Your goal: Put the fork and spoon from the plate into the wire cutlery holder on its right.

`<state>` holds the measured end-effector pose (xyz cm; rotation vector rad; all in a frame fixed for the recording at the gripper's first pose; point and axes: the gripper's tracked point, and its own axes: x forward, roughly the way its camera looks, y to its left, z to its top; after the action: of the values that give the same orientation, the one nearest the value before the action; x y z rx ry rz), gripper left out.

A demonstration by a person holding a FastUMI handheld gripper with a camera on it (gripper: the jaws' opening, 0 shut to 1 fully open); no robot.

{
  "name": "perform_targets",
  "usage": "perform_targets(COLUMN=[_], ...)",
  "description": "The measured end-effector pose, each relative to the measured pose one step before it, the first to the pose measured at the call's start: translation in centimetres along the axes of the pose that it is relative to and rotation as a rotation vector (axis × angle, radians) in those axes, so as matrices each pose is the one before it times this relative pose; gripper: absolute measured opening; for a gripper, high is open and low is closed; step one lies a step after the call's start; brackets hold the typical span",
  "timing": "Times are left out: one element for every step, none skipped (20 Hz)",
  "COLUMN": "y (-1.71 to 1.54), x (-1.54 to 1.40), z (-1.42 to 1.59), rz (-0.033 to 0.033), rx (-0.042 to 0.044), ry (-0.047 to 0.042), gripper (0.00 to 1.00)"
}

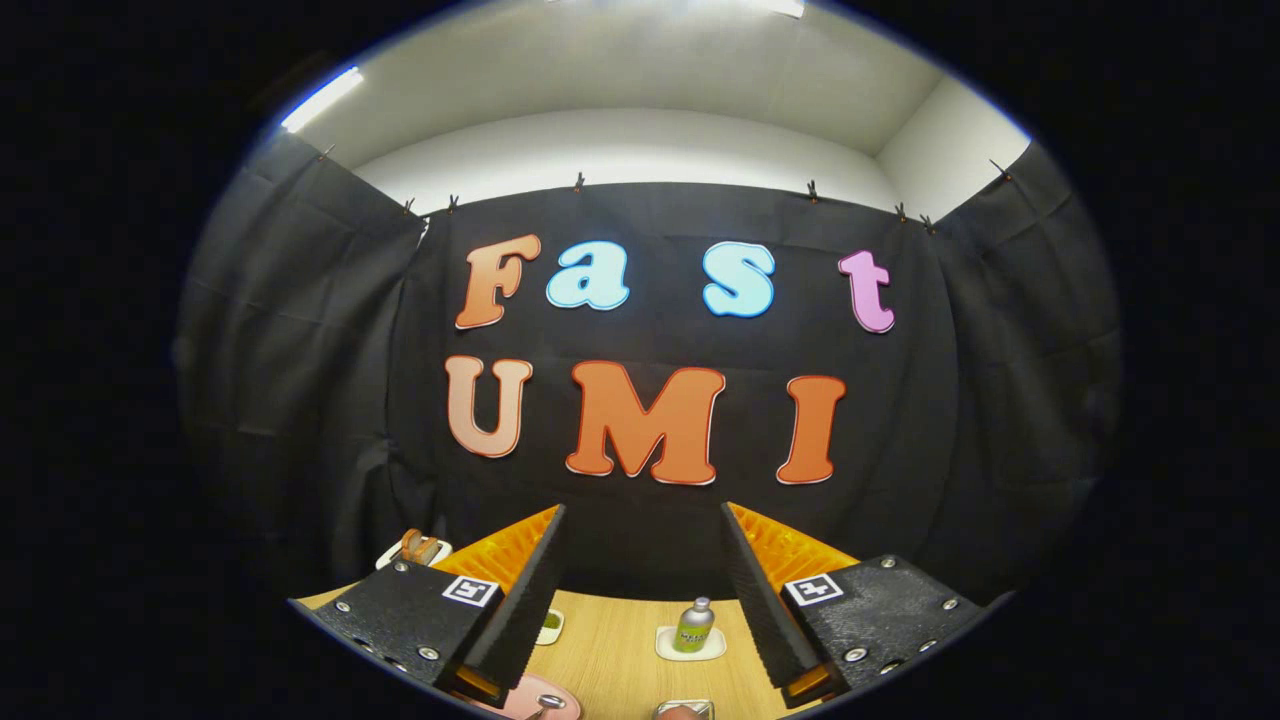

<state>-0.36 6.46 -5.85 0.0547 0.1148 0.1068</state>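
Observation:
My gripper (643, 525) is held high above the wooden table (620, 650), open, with nothing between its fingers. Below the left finger, the rim of a pink plate (522, 698) peeks out, and a metal utensil end (550, 702) lies on it. Below and between the fingers, a small part of a wire cutlery holder (686, 708) shows to the right of the plate. Most of the plate and holder are hidden.
A small green bottle (694, 626) stands on a white coaster (690, 645) between the fingers, farther back. A small white dish (549, 626) sits near the left finger. A white tray with brown items (414, 548) lies at the far left by the cloth wall.

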Motion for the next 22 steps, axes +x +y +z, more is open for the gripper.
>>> perform_targets(y=[0.803,0.733,0.366,0.188,0.431,0.598,0.627,0.669,0.575,0.334,0.42,0.424,0.381,0.323,0.389,0.713,0.462,0.404,0.316,0.167,0.187,0.218], x=[-0.216,0.112,0.162,0.168,0.13,0.17,0.201,0.21,0.148,0.143,0.275,0.355,0.394,0.443,0.31,0.395,0.47,0.338,0.511,0.636,0.662,0.679], z=[-0.638,-0.361,-0.708,-1.023,-1.201,-1.307,-1.153,-1.168,-0.894,-0.713,-0.561,-0.832,-1.002,-1.556,-1.328,-1.137,-0.968,-1.028,-0.925,-1.439,-1.433,-1.391], rz=[0.02256,0.01473,0.00366,0.00179,0.00541,0.01016,0.01361,0.01445,0.01499,0.00532,0.00804,0.00689,0.00777,0.00068,0.00813,0.01461,0.00706,0.01041,0.0033,0.00221,0.0025,0.00233], rx=[0.02002,0.01347,0.00183,-0.004,-0.0031,-0.00173,0.00057,0.00174,0.00006,-0.00216,0.00121,0.00193,0.00106,0.00276,0.00948,0.01411,0.00915,0.00569,0.00271,-0.00263,-0.00257,0.00309], ry=[0.0126,0.01024,0.01541,0.02098,0.03036,0.03239,0.03321,0.03058,0.0253,0.02212,0.01561,0.02357,0.03356,0.04658,0.05113,0.03916,0.03963,0.03634,0.03306,0.04001,0.04639,0.04393], gripper=[0.89,0.9,0.91,0.91,0.91,0.91,0.91,0.91,0.91,0.91,0.91,0.91,0.91,0.91,0.91,0.91,0.91,0.91,0.91,0.91,0.91,0.91])
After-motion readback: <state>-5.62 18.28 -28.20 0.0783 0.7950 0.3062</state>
